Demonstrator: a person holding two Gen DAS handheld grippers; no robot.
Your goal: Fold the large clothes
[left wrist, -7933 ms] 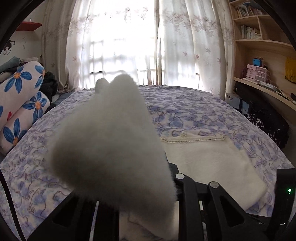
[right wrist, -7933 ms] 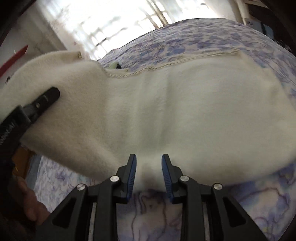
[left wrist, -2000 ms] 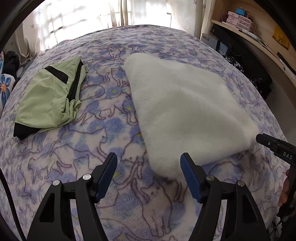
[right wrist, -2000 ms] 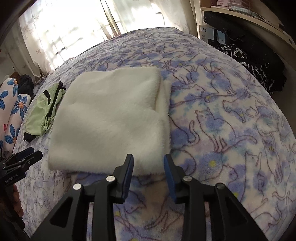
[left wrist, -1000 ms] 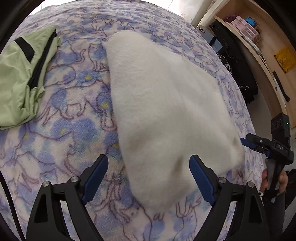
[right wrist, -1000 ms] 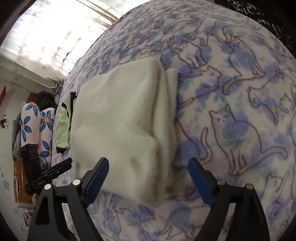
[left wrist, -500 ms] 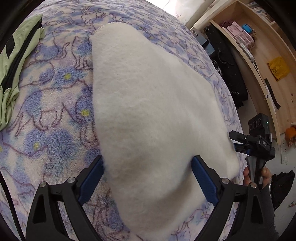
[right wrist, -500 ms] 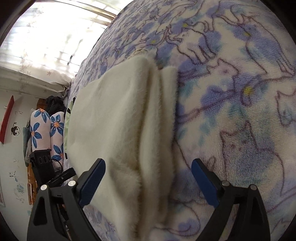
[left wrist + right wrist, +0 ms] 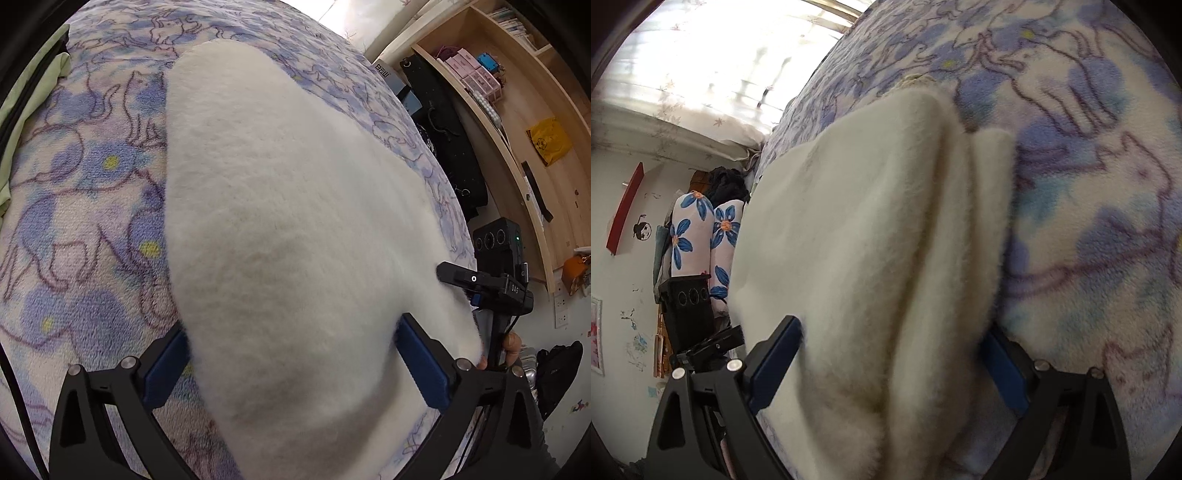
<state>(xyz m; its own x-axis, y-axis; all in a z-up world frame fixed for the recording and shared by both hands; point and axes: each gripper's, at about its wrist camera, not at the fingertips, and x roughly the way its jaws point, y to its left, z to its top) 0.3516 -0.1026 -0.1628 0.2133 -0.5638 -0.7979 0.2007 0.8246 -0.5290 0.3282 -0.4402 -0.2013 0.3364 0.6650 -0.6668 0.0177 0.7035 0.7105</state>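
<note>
Straddling folded fleece [image 9: 295, 221], both tools spread

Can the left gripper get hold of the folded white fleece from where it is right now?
Probably yes. The left gripper is open wide, its fingers either side of the near end of the white fleece on the bedspread, with nothing between them.

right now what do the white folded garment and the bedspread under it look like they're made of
White folded garment: looks like thick plush fleece or faux fur, matte, with a fuzzy halo along its edges. Bedspread: seems a shorter-pile fleece, with nubby texture visible in its blue and purple cat print. Exact fibres can't be told.
</note>
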